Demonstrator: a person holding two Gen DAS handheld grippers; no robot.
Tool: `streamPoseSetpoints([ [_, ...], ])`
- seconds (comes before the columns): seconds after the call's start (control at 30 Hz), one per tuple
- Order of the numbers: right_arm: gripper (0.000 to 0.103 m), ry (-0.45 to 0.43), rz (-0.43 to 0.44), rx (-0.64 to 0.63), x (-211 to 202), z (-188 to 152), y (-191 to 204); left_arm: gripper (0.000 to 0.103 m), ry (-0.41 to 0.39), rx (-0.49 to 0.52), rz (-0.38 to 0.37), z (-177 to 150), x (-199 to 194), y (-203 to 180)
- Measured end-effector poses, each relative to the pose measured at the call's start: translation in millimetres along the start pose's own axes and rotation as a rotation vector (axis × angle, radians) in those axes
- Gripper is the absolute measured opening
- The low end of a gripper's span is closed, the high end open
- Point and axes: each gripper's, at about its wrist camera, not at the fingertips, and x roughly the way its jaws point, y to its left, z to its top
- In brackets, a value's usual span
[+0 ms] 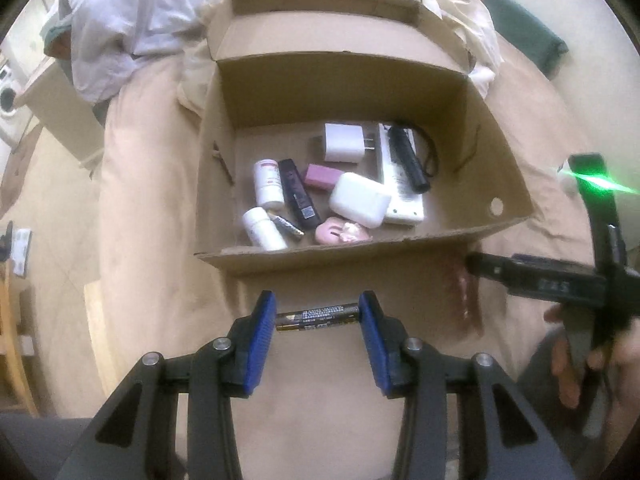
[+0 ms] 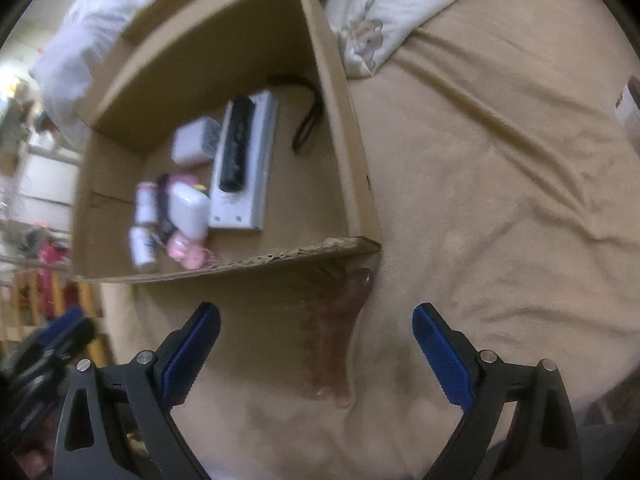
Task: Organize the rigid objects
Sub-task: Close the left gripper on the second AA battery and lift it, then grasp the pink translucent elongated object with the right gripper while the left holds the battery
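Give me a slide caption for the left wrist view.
Left gripper clamps a battery end to end before the open cardboard box.

The cardboard box (image 1: 360,240) stands open on top, so the way down into it is clear, though its near wall rises between the left gripper (image 1: 318,314) and the floor of the box. Inside, the left and near part is crowded with white bottles (image 1: 267,184), a white case (image 1: 360,199) and a remote (image 1: 400,184), leaving bare cardboard along the back and right. On the bed (image 2: 500,200), a reddish comb (image 2: 336,332) lies just before the box corner, between the right gripper's (image 2: 316,344) spread fingers, with smooth free blanket to the right.
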Motion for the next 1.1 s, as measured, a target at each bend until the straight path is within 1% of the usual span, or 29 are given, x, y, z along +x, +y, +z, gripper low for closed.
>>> streamPoseSetpoints([
  [0.03, 0.103, 0.01, -0.025, -0.013, 5.4, 0.9, 3.7, 0.039, -0.007, -0.001, 0.007, -1.6, 0.1, -0.1],
  [0.1, 0.103, 0.027, -0.082, -0.051, 15.1, 1.5, 11.3, 0.039, -0.018, 0.002, -0.018, -3.5, -0.5, -2.5],
  [0.17, 0.103, 0.041, -0.161, -0.112, 25.1, -0.5, 18.9, 0.039, -0.021, -0.002, -0.04, -3.8, -0.3, -4.5],
  [0.23, 0.103, 0.057, -0.218, -0.156, 33.5, -3.5, 22.7, 0.039, -0.024, -0.005, -0.043, -2.7, -0.7, -5.1],
  [0.33, 0.103, 0.08, -0.247, -0.172, 41.0, -6.2, 22.2, 0.039, -0.035, -0.014, -0.041, 0.8, -1.5, -4.5],
  [0.5, 0.102, 0.1, -0.271, -0.161, 54.2, -6.3, 17.7, 0.039, -0.038, -0.009, -0.042, 1.1, -1.2, -5.8],
  [0.57, 0.099, 0.113, -0.3, -0.173, 61.8, -7.1, 18.1, 0.039, -0.041, -0.015, -0.032, 0.9, -0.7, -3.3],
  [0.6, 0.095, 0.111, -0.313, -0.186, 63.7, -8.4, 20.0, 0.039, -0.042, -0.021, -0.027, 1.0, -0.3, -1.3],
  [0.63, 0.088, 0.106, -0.319, -0.203, 63.8, -9.5, 22.8, 0.039, -0.042, -0.03, -0.026, 1.1, 0.1, 1.4],
  [0.67, 0.084, 0.101, -0.319, -0.22, 62.8, -10.5, 25.4, 0.039, -0.041, -0.042, -0.027, 1.1, 0.5, 4.5],
  [0.73, 0.066, 0.088, -0.316, -0.24, 58.7, -13.1, 28.9, 0.039, -0.042, -0.057, -0.02, 0.8, 1.2, 9.1],
  [0.8, 0.056, 0.078, -0.313, -0.241, 56.0, -15.1, 27.6, 0.039, -0.044, -0.062, -0.005, 0.8, 2.4, 12.0],
  [0.9, 0.045, 0.074, -0.298, -0.233, 50.0, -16.3, 23.1, 0.039, -0.041, -0.067, 0.014, 1.0, 6.0, 14.9],
  [1.0, 0.038, 0.07, -0.291, -0.237, 44.9, -16.2, 26.2, 0.039, -0.036, -0.069, 0.033, 0.3, 9.5, 17.1],
  [1.1, 0.034, 0.069, -0.277, -0.25, 39.9, -26.1, 29.5, 0.039, -0.037, -0.067, 0.052, -0.6, 10.9, 19.5],
])
